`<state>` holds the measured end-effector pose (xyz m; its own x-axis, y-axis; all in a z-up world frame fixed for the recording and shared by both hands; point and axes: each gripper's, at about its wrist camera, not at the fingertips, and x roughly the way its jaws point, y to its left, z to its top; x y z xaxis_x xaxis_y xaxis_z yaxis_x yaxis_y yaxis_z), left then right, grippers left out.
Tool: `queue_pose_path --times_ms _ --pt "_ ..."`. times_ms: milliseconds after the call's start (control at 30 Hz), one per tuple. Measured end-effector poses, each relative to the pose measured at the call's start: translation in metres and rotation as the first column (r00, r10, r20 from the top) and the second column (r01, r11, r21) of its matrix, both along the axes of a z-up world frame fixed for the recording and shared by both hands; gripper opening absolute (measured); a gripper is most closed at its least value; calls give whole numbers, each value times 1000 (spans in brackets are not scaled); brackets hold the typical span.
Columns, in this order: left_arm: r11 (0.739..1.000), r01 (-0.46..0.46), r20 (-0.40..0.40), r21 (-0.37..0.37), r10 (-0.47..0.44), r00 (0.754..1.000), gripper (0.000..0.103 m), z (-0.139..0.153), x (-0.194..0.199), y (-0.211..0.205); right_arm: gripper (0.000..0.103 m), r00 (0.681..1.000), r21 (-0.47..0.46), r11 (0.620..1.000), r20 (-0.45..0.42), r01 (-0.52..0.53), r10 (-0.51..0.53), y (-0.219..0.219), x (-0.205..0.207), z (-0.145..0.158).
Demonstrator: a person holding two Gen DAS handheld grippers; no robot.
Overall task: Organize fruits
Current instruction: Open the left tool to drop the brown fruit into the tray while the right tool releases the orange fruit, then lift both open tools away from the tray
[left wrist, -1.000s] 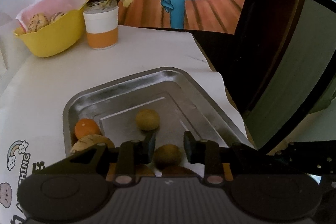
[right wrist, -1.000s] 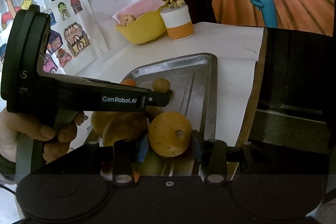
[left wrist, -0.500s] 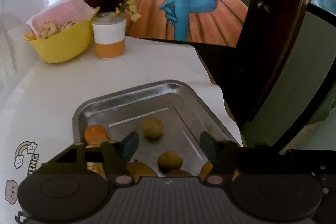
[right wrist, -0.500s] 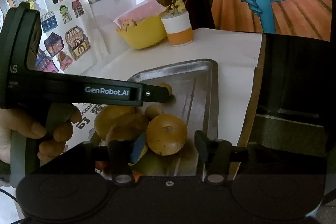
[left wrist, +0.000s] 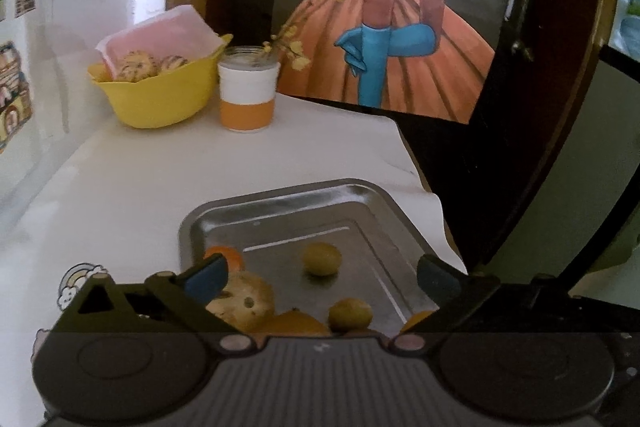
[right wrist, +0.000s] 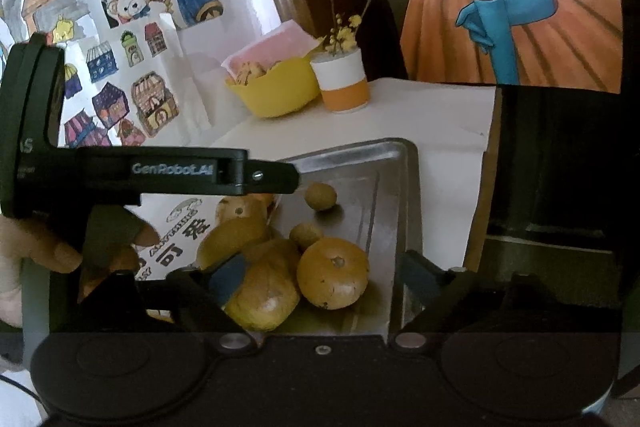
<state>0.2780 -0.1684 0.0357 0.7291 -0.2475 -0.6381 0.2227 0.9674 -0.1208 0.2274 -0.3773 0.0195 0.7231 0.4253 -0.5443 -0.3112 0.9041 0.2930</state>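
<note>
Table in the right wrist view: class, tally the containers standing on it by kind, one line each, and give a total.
Metal tray: 1
Yellow bowl: 1
White-and-orange jar with flower sprigs: 1
Total: 3

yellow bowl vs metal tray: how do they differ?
The yellow bowl is deep and rounded; the metal tray is shallow, flat and rectangular. The bowl is matte yellow; the tray is shiny grey and reflective. The bowl sits at the far end of the table next to the white and orange cup; the tray lies near, under both open grippers. The bowl has a pink liner; the tray has none. Both hold round fruit.
</note>
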Motion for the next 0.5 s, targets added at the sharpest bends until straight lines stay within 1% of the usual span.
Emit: queue_pose_path --times_ms 67,167,333,500 --pt "1000 -13 9 -8 13 1000 102 3 -5 5 94 1000 -5 1000 16 16 -16 1 -5 3" --pt "999 -33 24 -18 33 999 102 6 -15 15 99 999 -2 999 39 38 -38 3 -13 8" --pt "998 -57 49 -21 58 997 102 14 -35 31 102 994 -13 997 79 77 -76 9 -29 18" --pt "996 -76 81 -45 80 993 102 24 -56 47 102 988 -26 994 116 108 -105 15 -46 28"
